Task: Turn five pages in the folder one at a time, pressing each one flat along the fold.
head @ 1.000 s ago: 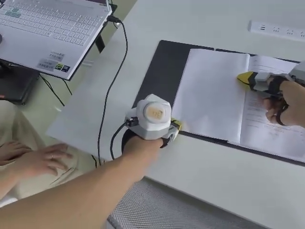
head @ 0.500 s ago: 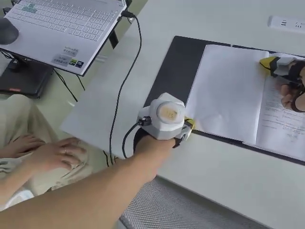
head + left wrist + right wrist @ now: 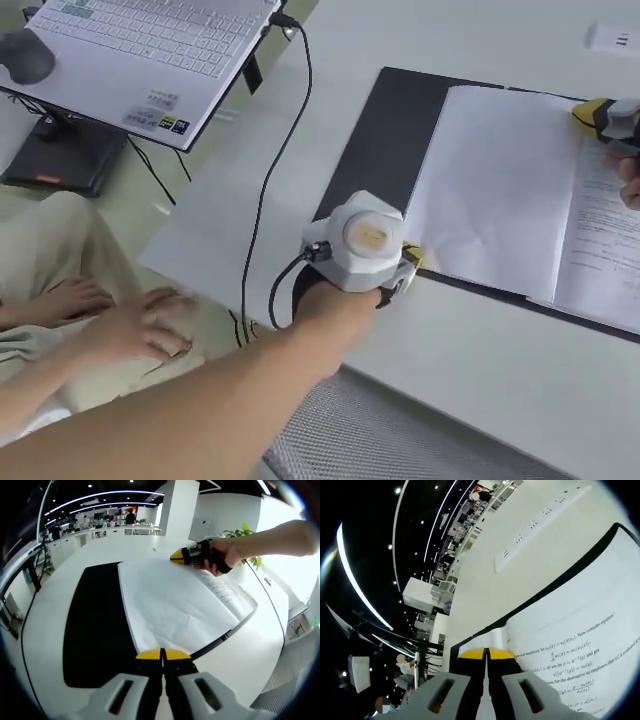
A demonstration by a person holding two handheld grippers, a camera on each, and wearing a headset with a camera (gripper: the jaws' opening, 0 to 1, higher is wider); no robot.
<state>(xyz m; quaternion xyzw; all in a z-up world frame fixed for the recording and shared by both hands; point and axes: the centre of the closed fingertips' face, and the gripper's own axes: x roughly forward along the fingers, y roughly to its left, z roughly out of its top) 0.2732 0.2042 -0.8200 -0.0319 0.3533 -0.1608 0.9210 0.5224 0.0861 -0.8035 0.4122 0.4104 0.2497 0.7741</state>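
1. Folder lies open on the white table, right of centre in the head view, with the left half of its black cover flat and bare
2. At far left a white laptop sits raised on a stand with a dark mouse by its corner; below it another person's hand rests on a lap
3. A black cable runs from the laptop's corner down past the table's left edge
4. The left gripper has its yellow tips pressed together, set at the near edge of the folder where the blank page meets the black cover
5. The blank page lies flat over the right part of the cover; across the fold from it lies a printed page
6. The right gripper, held in a hand, also has its tips pressed together; they sit at the far end of the fold, on the printed page near its top edge
7. Beyond the folder, at far right, a white power strip lies on the table
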